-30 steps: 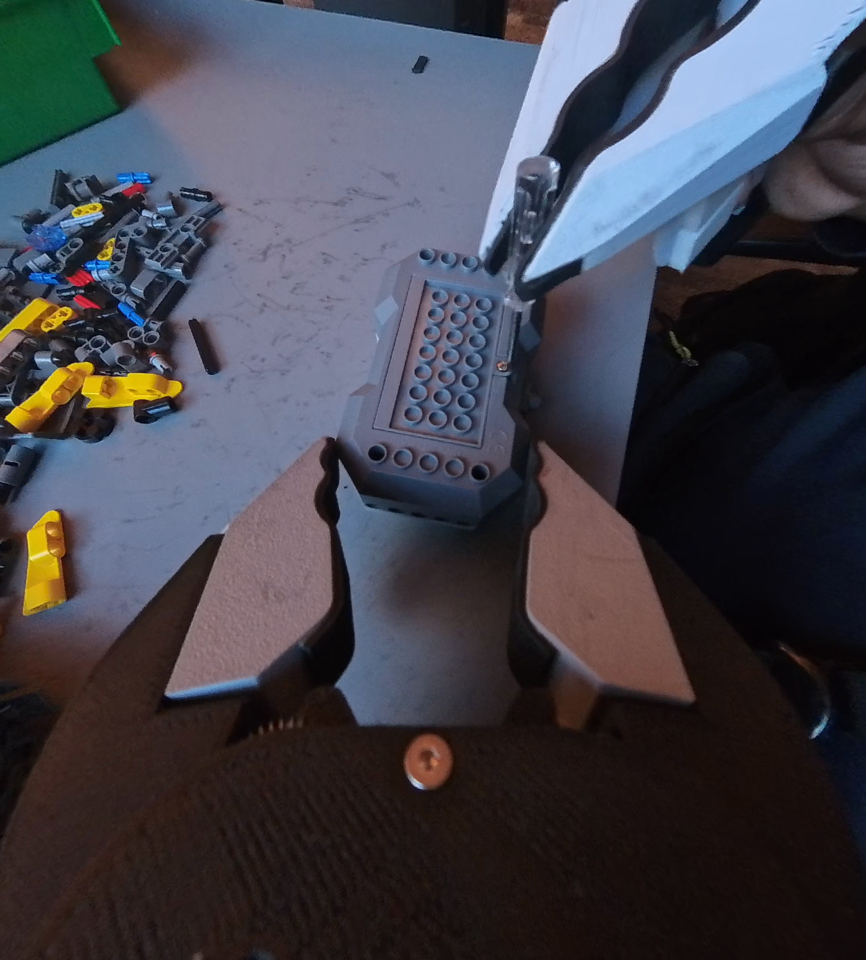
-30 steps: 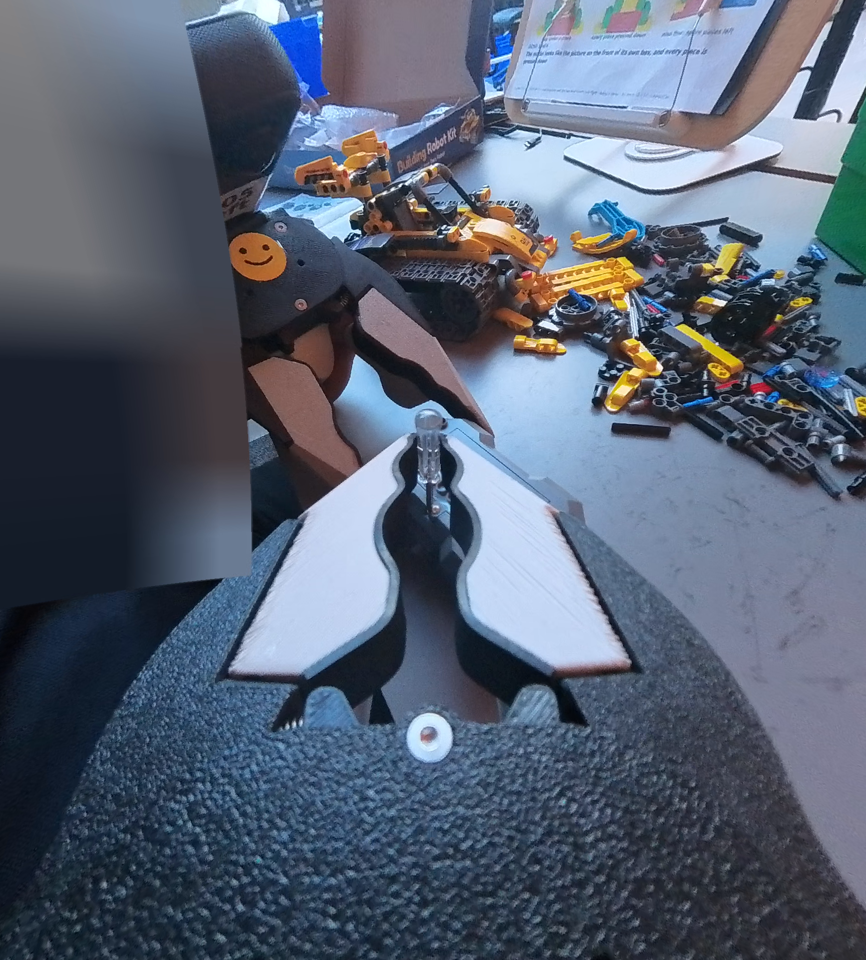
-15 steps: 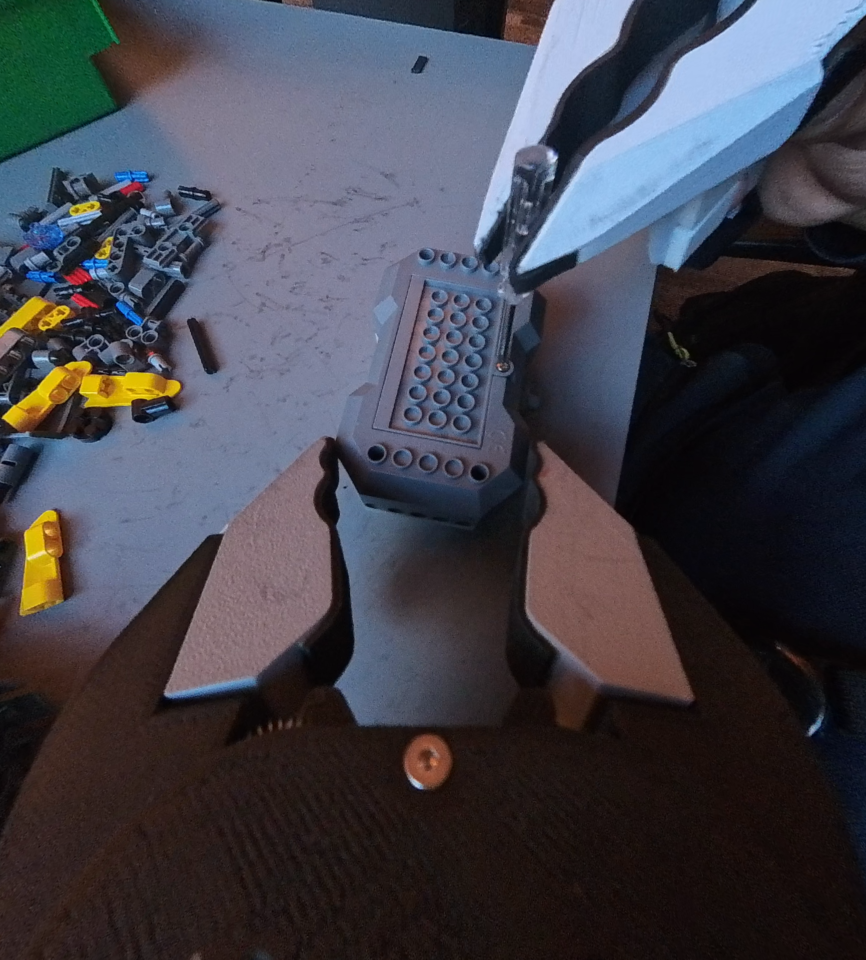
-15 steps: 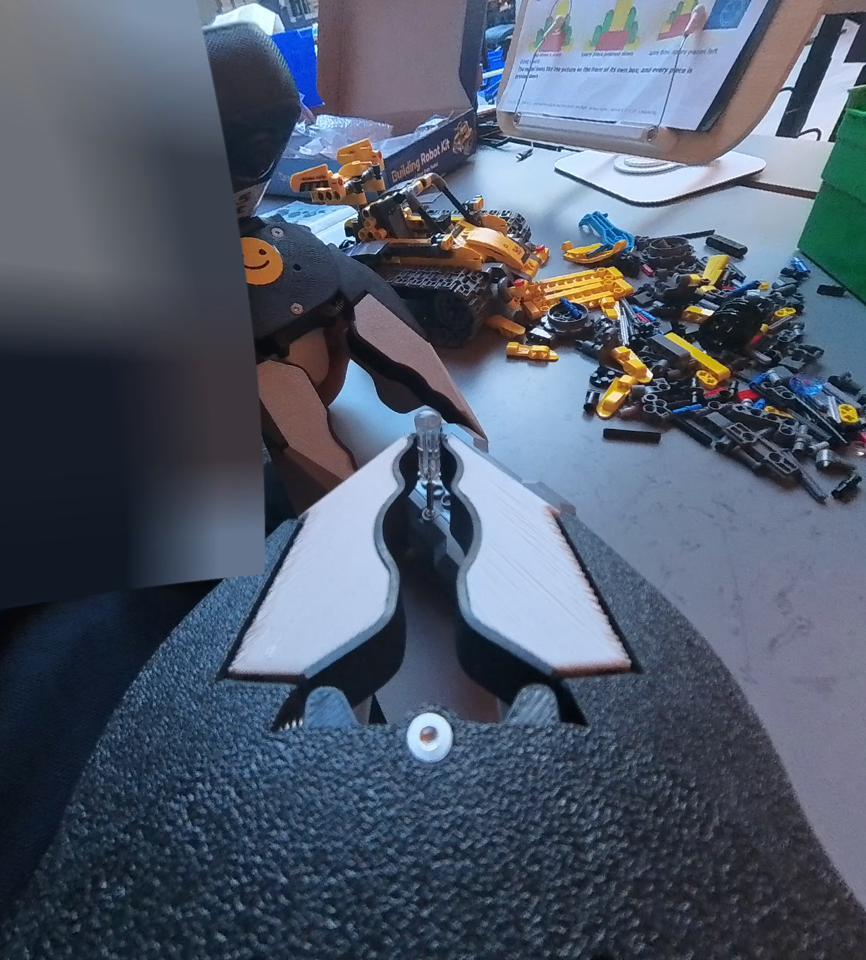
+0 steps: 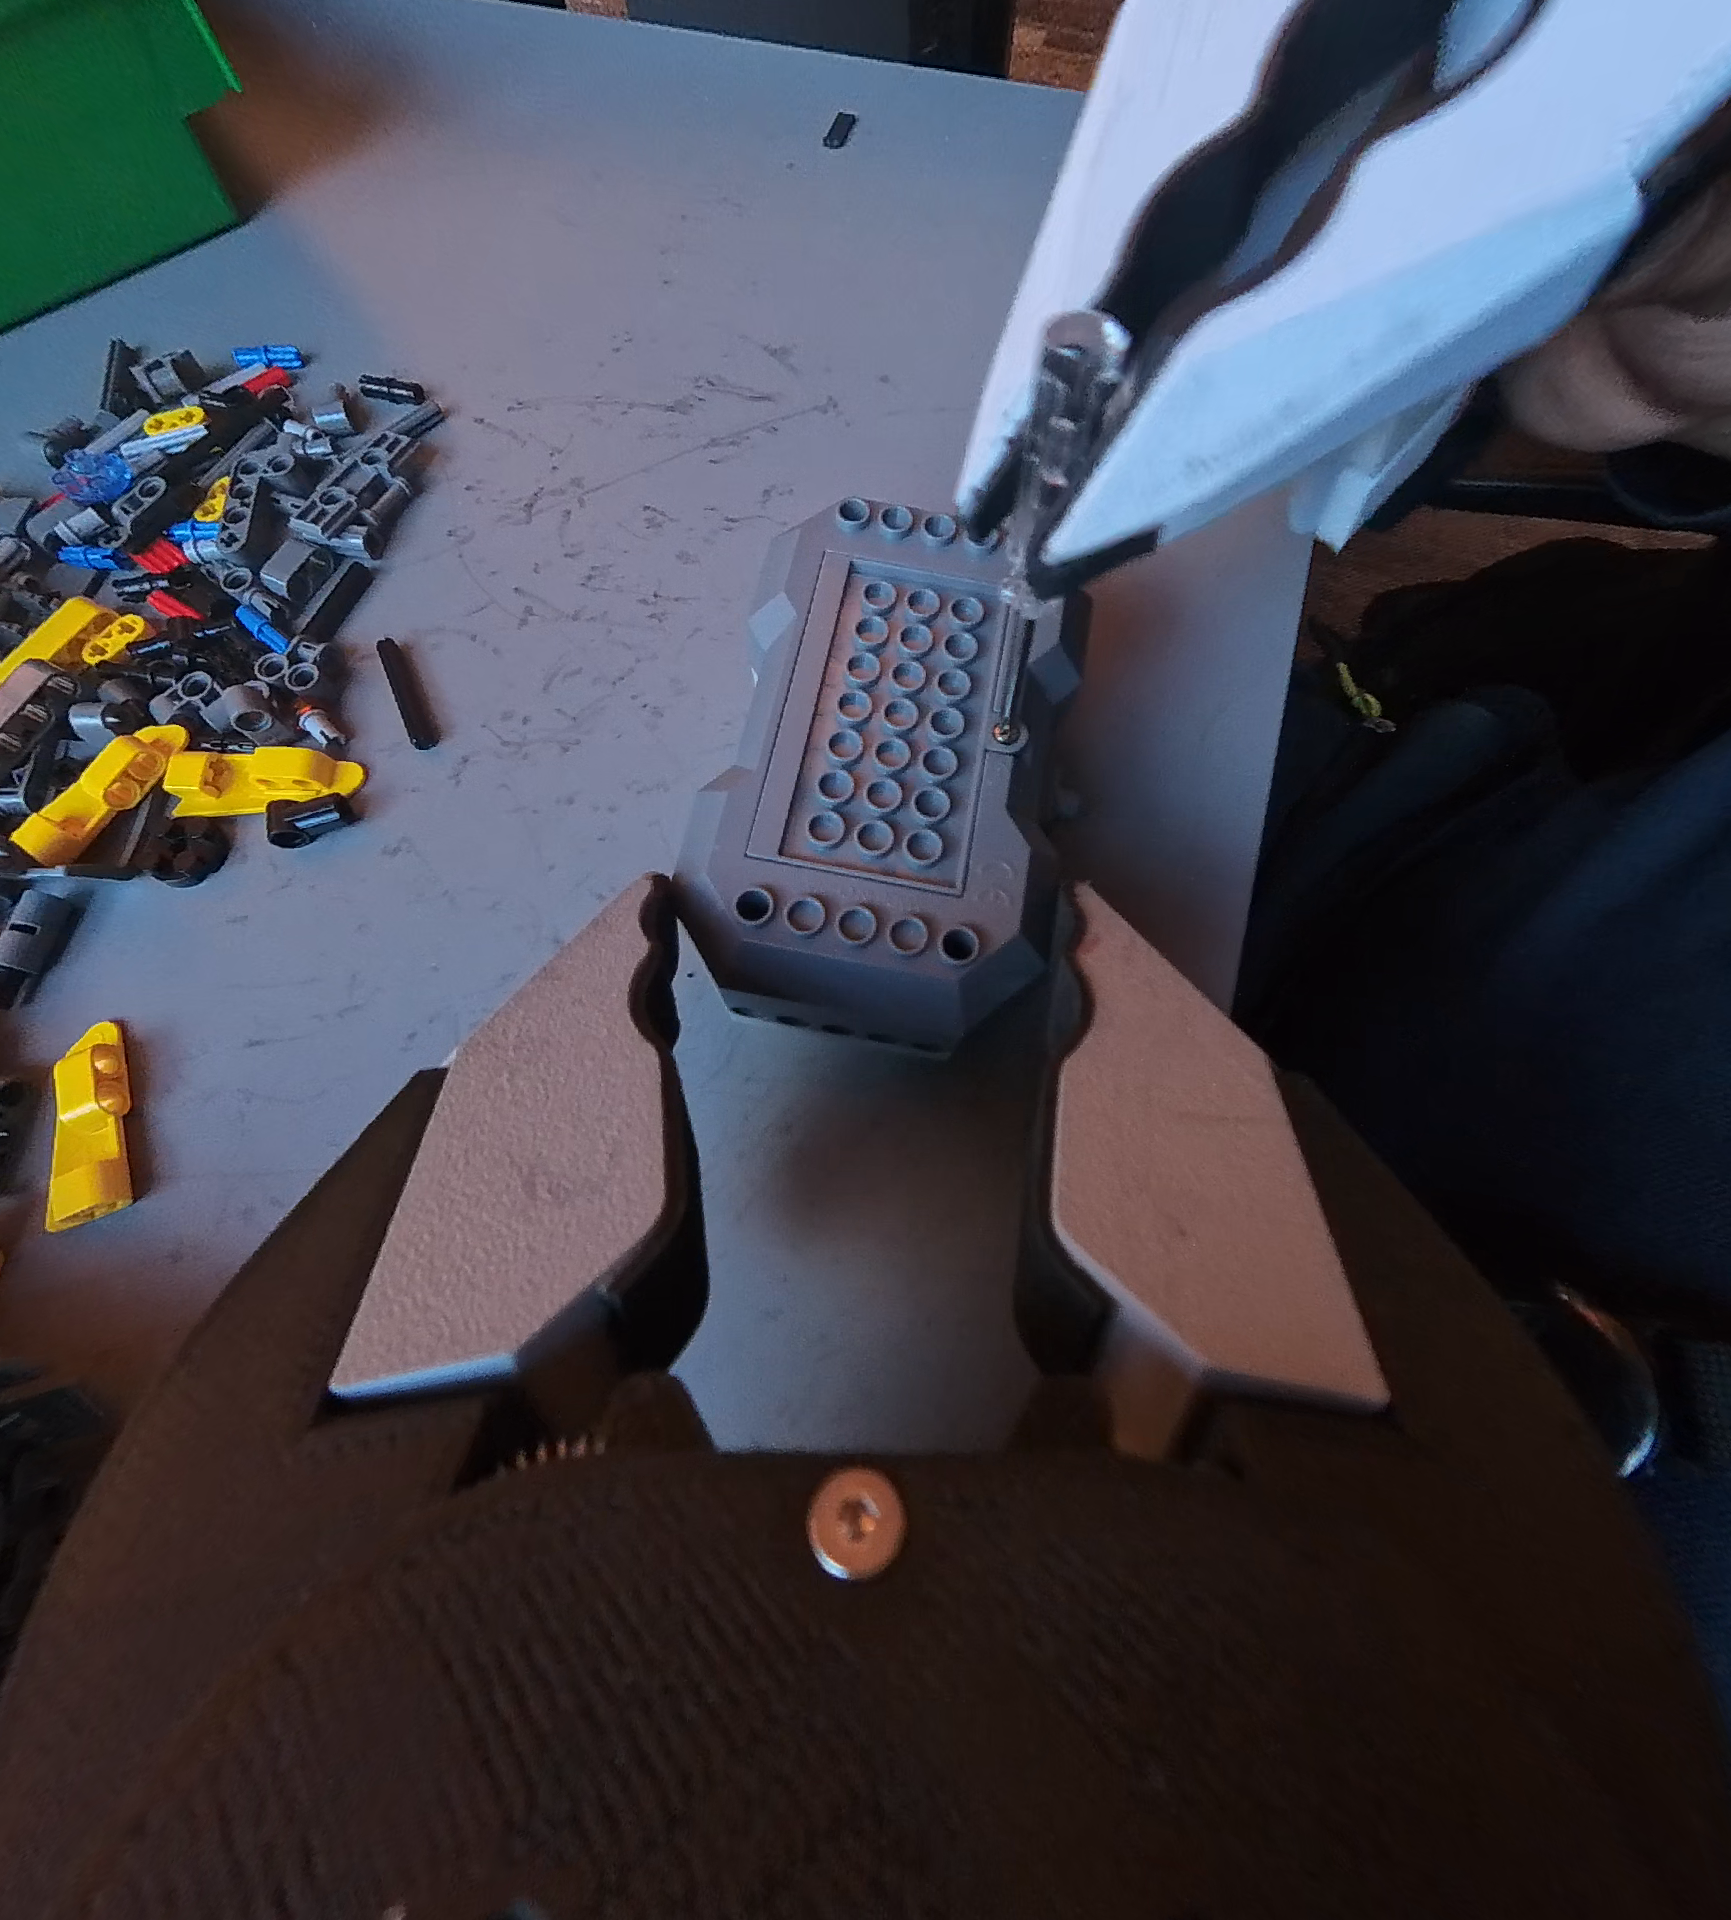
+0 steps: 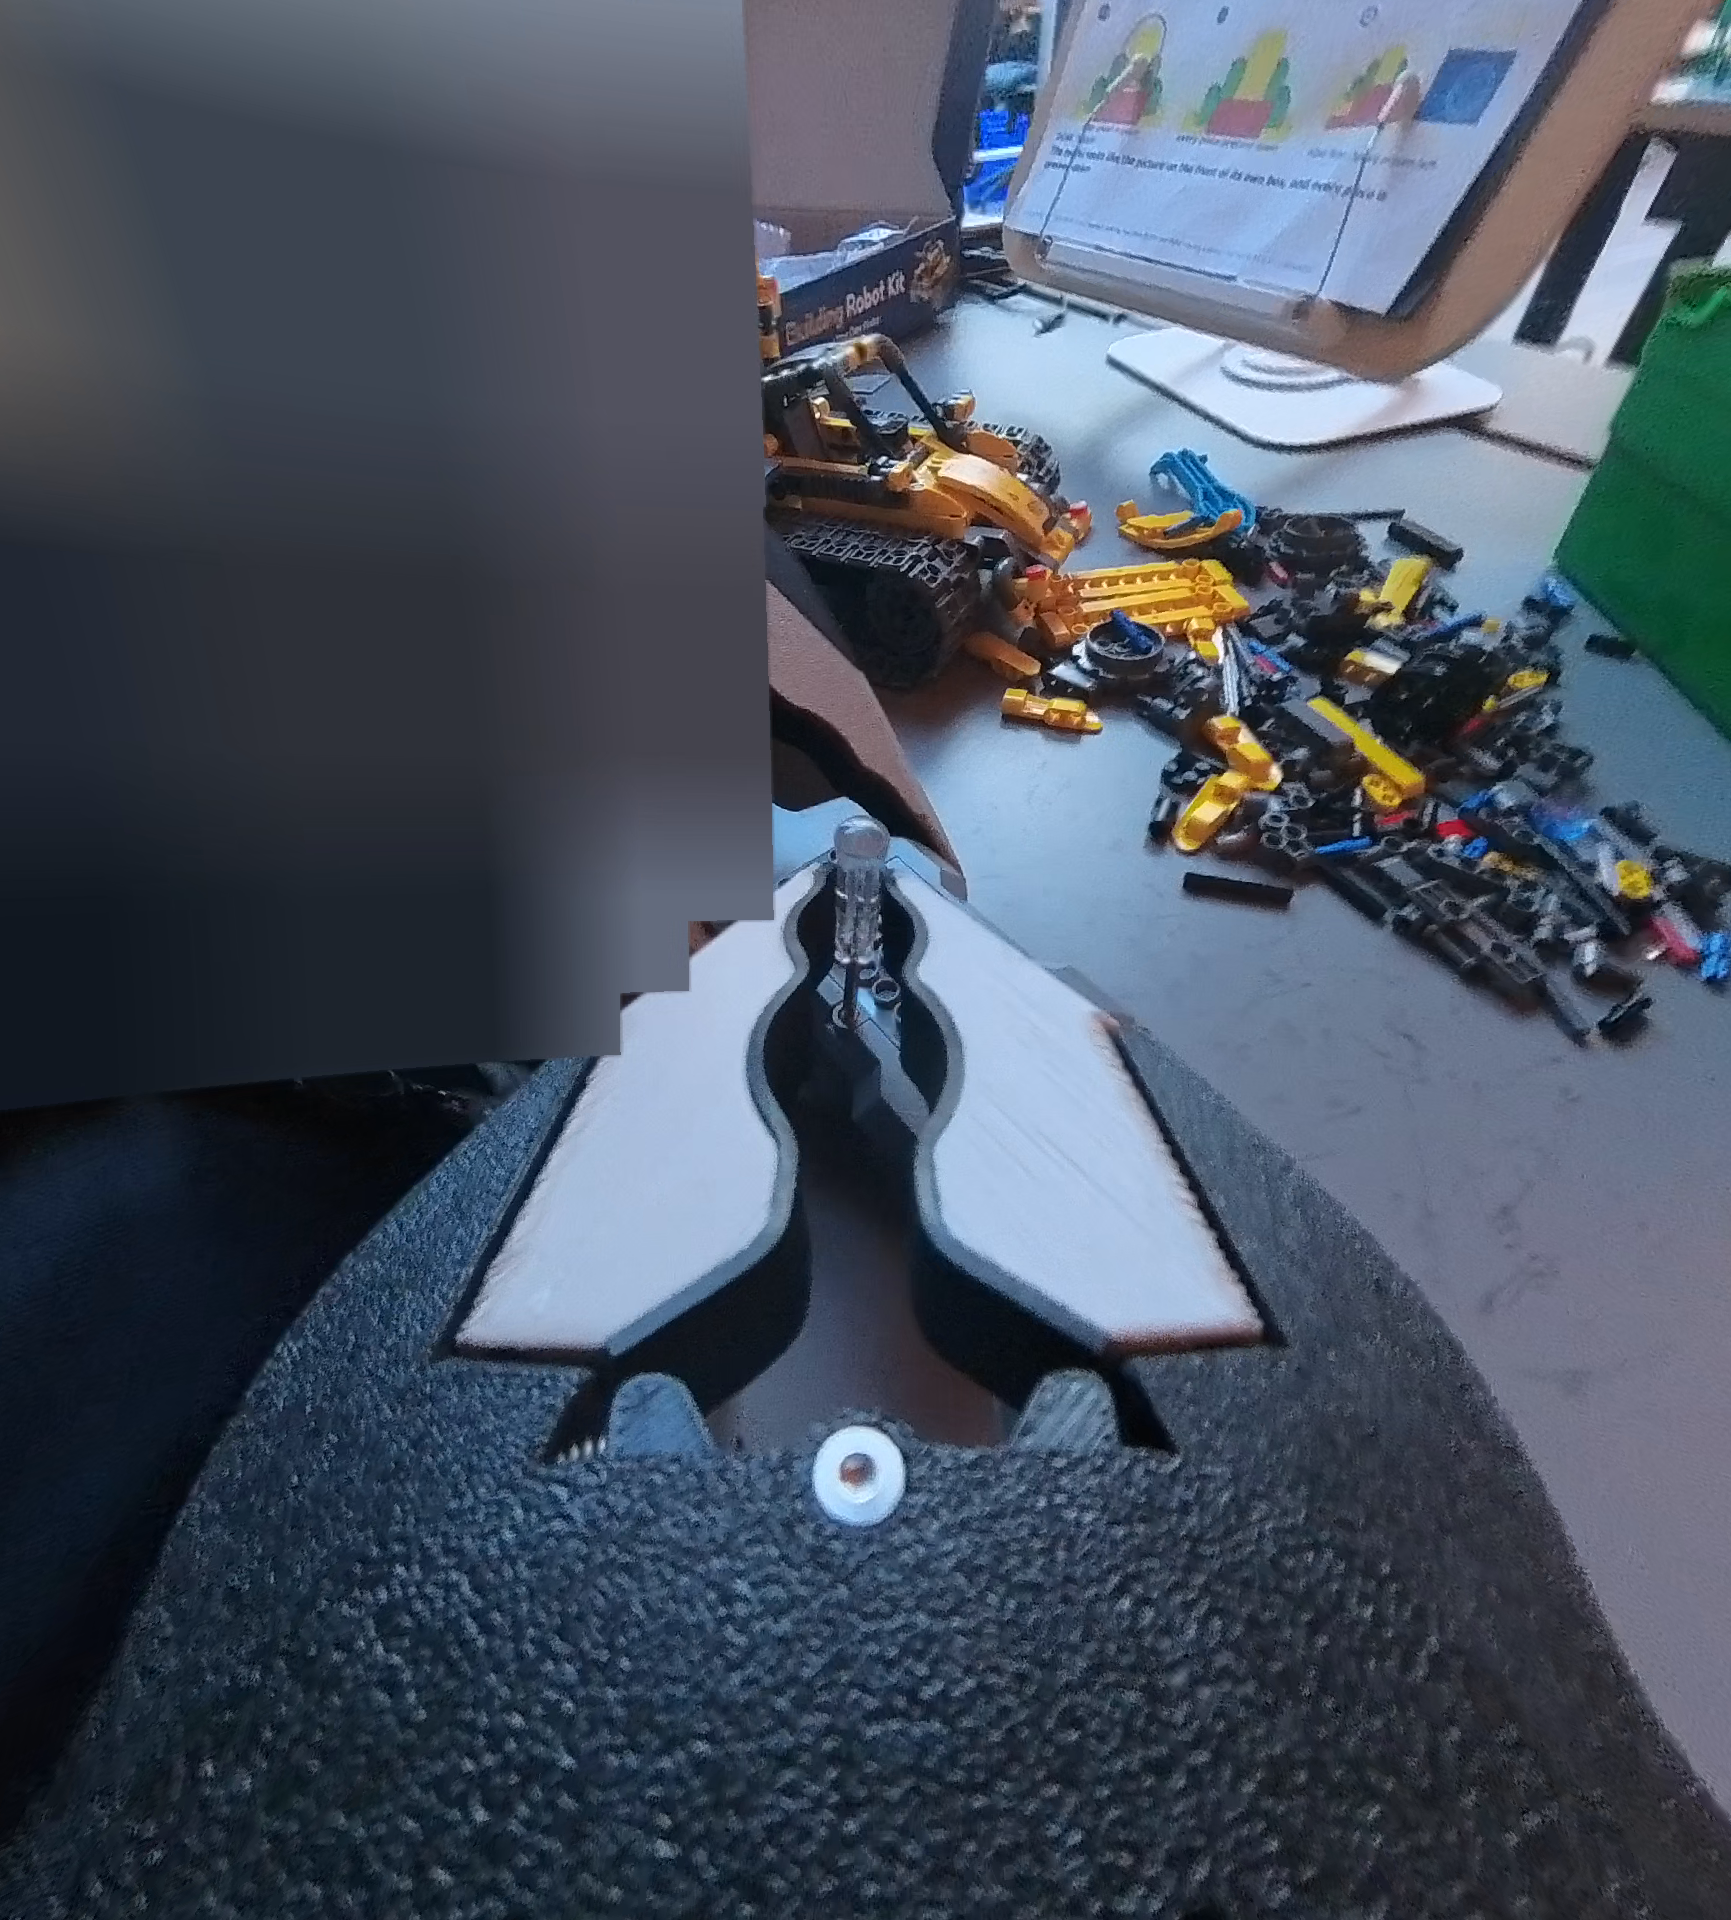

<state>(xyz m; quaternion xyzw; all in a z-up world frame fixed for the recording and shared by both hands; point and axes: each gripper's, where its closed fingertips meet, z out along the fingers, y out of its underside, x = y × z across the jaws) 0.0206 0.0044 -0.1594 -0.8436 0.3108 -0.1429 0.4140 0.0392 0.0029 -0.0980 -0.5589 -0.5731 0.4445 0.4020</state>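
My left gripper [image 5: 861,914] is shut on the near end of a grey studded box-shaped block [image 5: 892,758] and holds it at the table's near right edge. My right gripper [image 6: 856,883], seen white in the left wrist view [image 5: 1022,540], is shut on a small clear-handled screwdriver [image 5: 1063,426]. The screwdriver's metal shaft points down to a screw [image 5: 1004,734] on the block's right rim. In the right wrist view the screwdriver [image 6: 856,904] stands upright between the fingertips, with the block [image 6: 876,1039] just below.
A heap of loose yellow, black, grey and blue building parts [image 5: 113,644] lies left of the block, also in the right wrist view [image 6: 1412,748]. A yellow tracked model [image 6: 923,520], a kit box [image 6: 861,291], an instruction stand [image 6: 1287,208] and a green bin [image 6: 1723,520] stand farther back. There is about 6 centimetres between the tips of the two grippers. Measured from the fingertips, the yellow tracked model [image 6: 923,520] is 15 centimetres or so from the left gripper and 25 centimetres from the right.
The right gripper with the screwdriver has shifted slightly over the block's right rim, its tip staying at the screw. The left gripper and block have held still.
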